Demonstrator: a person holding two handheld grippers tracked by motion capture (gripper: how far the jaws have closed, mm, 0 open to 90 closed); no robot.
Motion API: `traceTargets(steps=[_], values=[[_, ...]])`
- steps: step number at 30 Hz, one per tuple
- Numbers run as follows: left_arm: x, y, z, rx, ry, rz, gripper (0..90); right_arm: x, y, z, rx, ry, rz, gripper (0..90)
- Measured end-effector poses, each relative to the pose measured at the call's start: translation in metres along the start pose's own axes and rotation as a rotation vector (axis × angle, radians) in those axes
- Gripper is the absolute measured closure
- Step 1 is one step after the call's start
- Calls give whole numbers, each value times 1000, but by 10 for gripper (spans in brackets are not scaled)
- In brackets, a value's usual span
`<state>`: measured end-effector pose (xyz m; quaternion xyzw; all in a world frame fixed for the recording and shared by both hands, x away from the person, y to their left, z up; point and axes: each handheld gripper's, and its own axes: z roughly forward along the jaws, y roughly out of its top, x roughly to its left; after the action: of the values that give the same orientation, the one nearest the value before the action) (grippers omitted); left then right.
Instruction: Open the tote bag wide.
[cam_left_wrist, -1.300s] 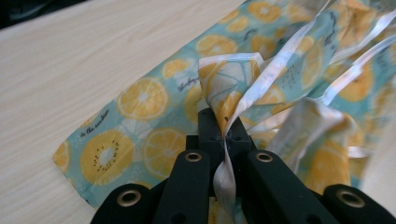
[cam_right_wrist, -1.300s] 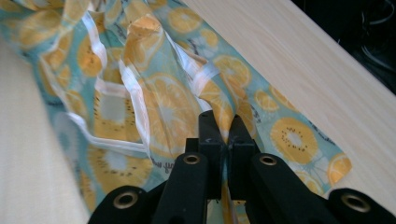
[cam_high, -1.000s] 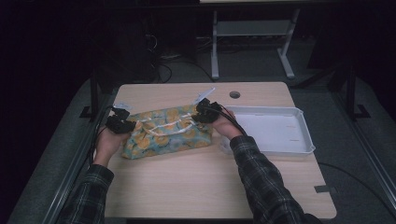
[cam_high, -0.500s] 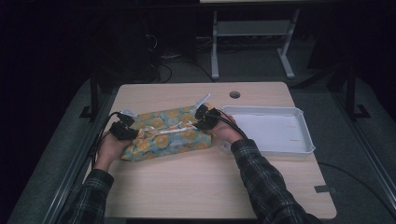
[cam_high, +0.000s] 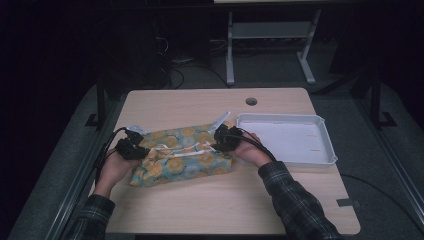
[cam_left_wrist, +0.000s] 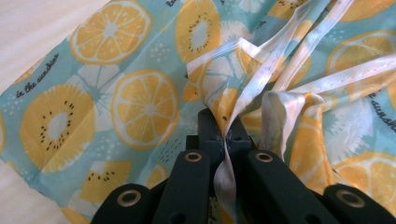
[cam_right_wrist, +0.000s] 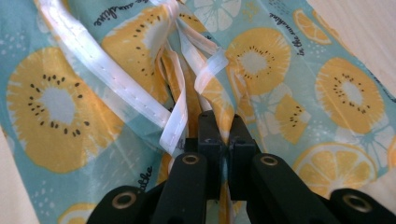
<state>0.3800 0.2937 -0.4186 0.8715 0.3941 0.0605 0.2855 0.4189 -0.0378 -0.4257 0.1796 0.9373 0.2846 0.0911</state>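
**A:** Where is the cloth right now?

**B:** Your fruit-print cloth (cam_high: 182, 156) lies folded into a long bundle on the tabletop (cam_high: 210, 205), nearer the left edge than the right, roughly midway between the far edge and the edge by you. It is teal with orange and kiwi slices, and white trim strips (cam_left_wrist: 299, 60) cross its top in loose loops.

**A:** And what are my tools doing?

**B:** Your left tool (cam_high: 131, 148) sits at the cloth's left end. In the left gripper view its jaws are pressed together on a fold of the cloth's white-edged hem (cam_left_wrist: 223, 154), which rises in a pinched ridge from between them. Your right tool (cam_high: 225, 139) sits at the cloth's right end, toward the far side. In the right gripper view its jaws are likewise closed tight, with a pleat of the printed cloth (cam_right_wrist: 224, 116) caught between them and a trim strip (cam_right_wrist: 175, 121) hanging just beside the left jaw.

**A:** What else is near?

**B:** A white tray (cam_high: 320, 160) stands by the tabletop's right edge, just beside your right hand (cam_high: 250, 150) and apart from the cloth. A round hole (cam_high: 251, 101) sits in the tabletop near the far edge.
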Motion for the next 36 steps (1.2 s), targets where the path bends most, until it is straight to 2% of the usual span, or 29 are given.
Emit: traceTargets(steps=[1, 6, 10, 12, 13, 16, 19, 23, 25, 27, 32, 36], values=[[-3, -2, -1, -1, -2, 11, 889, 3, -2, -3, 1, 6, 1, 866], [-19, -15, -5, -1, -40, 7, 888, 18, -12, -11, 3, 22, -22, 866], [-24, -25, -3, 35, -53, 15, 889, 30, -17, -14, 21, 45, -44, 865], [-25, -28, 0, 47, -54, 2, 889, 33, -18, -12, 32, 45, -48, 865], [-24, -29, 1, 71, -55, 20, 889, 33, -18, -10, 40, 44, -52, 865], [-26, -31, 6, 103, -46, 18, 889, 35, -20, -2, 67, 54, -52, 865], [-26, -34, 10, 128, -41, 32, 888, 36, -22, 4, 84, 64, -47, 864], [-26, -36, 10, 110, -43, 16, 876, 33, -23, 6, 94, 78, -22, 842], [-24, -37, 8, 107, -30, 12, 818, 32, -24, 6, 90, 72, -4, 783], [-21, -37, 2, 85, -5, 9, 723, 29, -24, 4, 80, 68, 22, 710], [-16, -37, -20, -26, -5, -36, 582, 22, -24, -10, 31, 55, 65, 548], [-11, -41, -42, -104, -11, -67, 480, 19, -22, -24, -12, 41, 75, 473]])
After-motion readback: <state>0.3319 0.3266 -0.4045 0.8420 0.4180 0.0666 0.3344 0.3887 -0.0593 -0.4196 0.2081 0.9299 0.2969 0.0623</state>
